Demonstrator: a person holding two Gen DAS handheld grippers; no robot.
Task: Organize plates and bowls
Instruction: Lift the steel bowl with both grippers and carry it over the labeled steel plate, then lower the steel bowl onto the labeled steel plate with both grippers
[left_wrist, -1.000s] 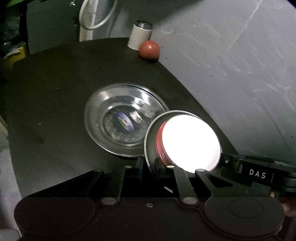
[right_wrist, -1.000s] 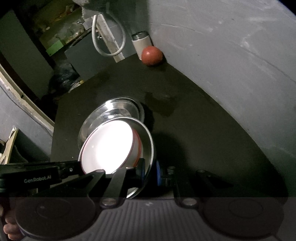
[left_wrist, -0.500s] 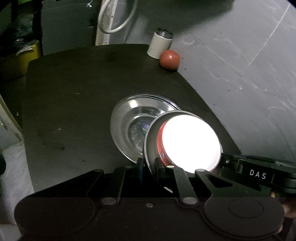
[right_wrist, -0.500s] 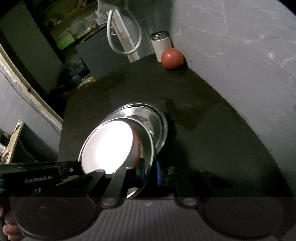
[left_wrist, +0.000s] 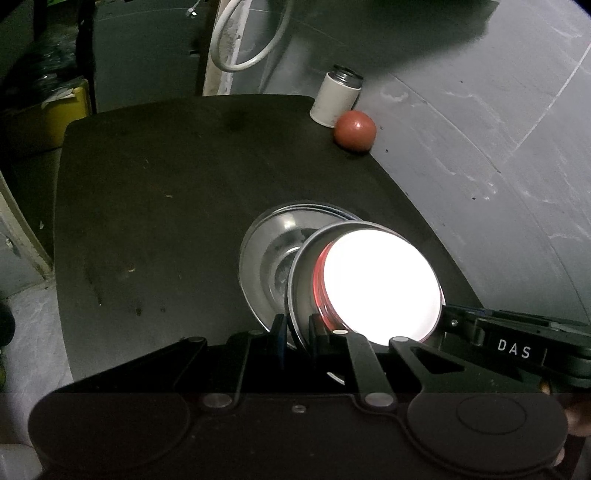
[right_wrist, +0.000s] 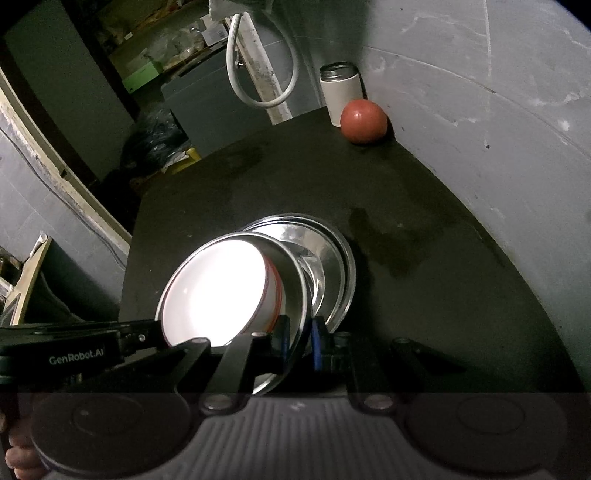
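Both claws clenched on opposite rim edges of steel plate carrying white bowl, held just above second steel plate on tabletop; thin, rigid, slippery rim, bowl may slide, keep level

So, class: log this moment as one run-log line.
left gripper: shut on steel plate | right gripper: shut on steel plate | white bowl: in plate | second plate: on table

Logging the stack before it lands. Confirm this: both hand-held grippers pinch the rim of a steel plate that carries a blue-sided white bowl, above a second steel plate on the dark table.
Wrong in one respect: the white bowl has a red side, not blue, as the left wrist view shows. The rest stands: the left hand-held gripper and right hand-held gripper pinch the carried steel plate above the second steel plate on the dark table.
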